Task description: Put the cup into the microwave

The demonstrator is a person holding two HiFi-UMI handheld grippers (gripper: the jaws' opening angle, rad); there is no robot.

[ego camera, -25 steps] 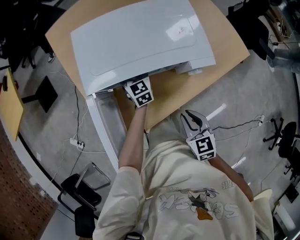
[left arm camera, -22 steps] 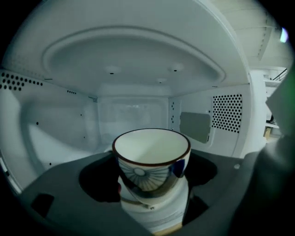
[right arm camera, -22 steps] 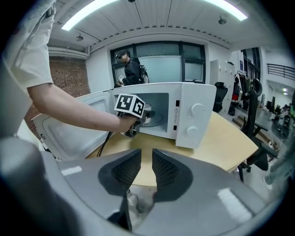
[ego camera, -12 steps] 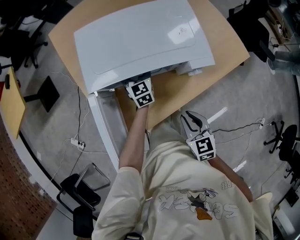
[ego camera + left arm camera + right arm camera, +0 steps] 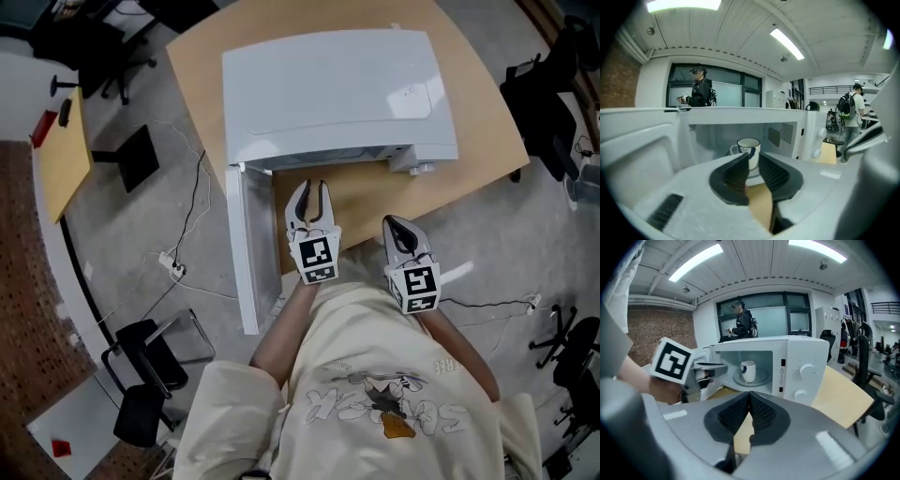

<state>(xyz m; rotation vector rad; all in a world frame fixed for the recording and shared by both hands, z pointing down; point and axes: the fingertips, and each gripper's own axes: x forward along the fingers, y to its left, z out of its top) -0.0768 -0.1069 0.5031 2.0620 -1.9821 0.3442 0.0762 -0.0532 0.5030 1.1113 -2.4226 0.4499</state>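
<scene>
Cup (image 5: 748,149) in the microwave (image 5: 337,94), both our grippers out in front of it.
The cup stands upright on the turntable (image 5: 764,378), straight ahead of our left gripper (image 5: 753,158) and well beyond its tips. Those jaws are closing on nothing, a narrow gap left. Our right gripper (image 5: 750,394) is closed and empty, cup ahead, slightly left. We judge both hang clear so the door (image 5: 246,253) can swing.

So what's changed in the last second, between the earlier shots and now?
The left gripper has pulled back out of the microwave, jaws closing on nothing; the cup stands inside on the turntable. The right gripper stayed shut near the body, and the door stays open.
</scene>
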